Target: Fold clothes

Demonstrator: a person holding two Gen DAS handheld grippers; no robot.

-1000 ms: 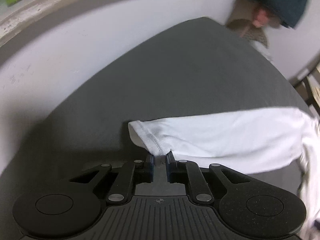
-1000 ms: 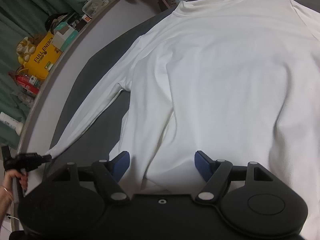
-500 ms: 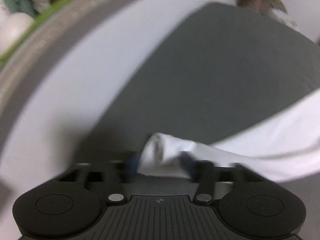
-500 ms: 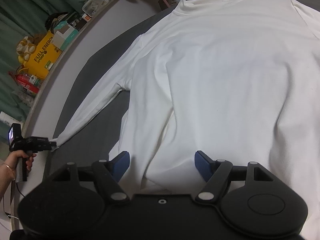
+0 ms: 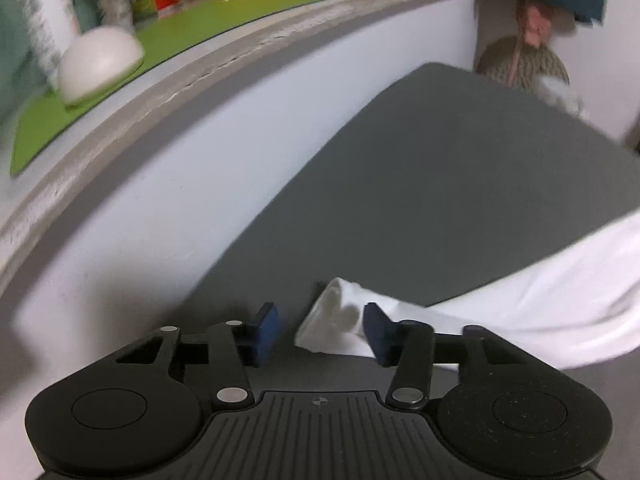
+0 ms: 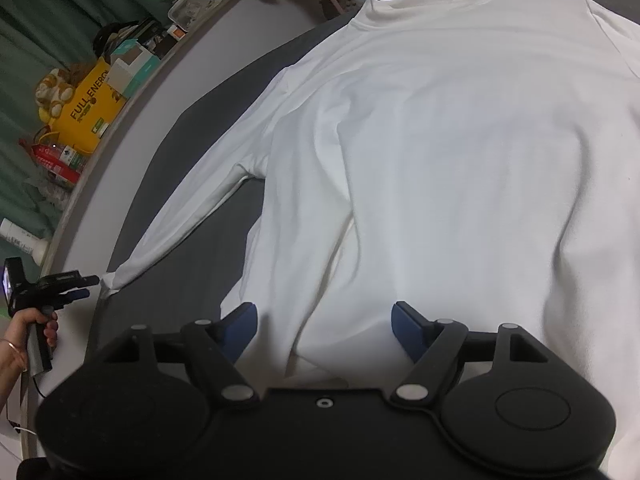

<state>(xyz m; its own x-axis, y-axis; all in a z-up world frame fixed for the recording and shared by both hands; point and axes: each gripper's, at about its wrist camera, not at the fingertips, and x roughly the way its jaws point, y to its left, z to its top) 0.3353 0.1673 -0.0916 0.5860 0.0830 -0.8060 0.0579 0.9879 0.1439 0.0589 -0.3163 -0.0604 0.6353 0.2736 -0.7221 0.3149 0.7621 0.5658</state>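
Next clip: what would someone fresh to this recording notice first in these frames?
A white long-sleeved shirt spread flat on a dark grey mat fills the right wrist view, with the open right gripper over its bottom hem. In the left wrist view, the open left gripper sits at the sleeve cuff, which lies between its fingers. A cluttered green ledge runs behind.

Both grippers are matte black, with two round discs flanking a central body. The left gripper (image 5: 320, 330) has a ribbed centre plate bearing a small crosshair mark; the right gripper (image 6: 324, 330) has a smooth one with a small round screw. Silver pivot pins join their linkages, and their fingertips (image 5: 264, 330) carry dark blue pads. The person's left hand (image 6: 34, 324) wears a thin bracelet at the wrist.
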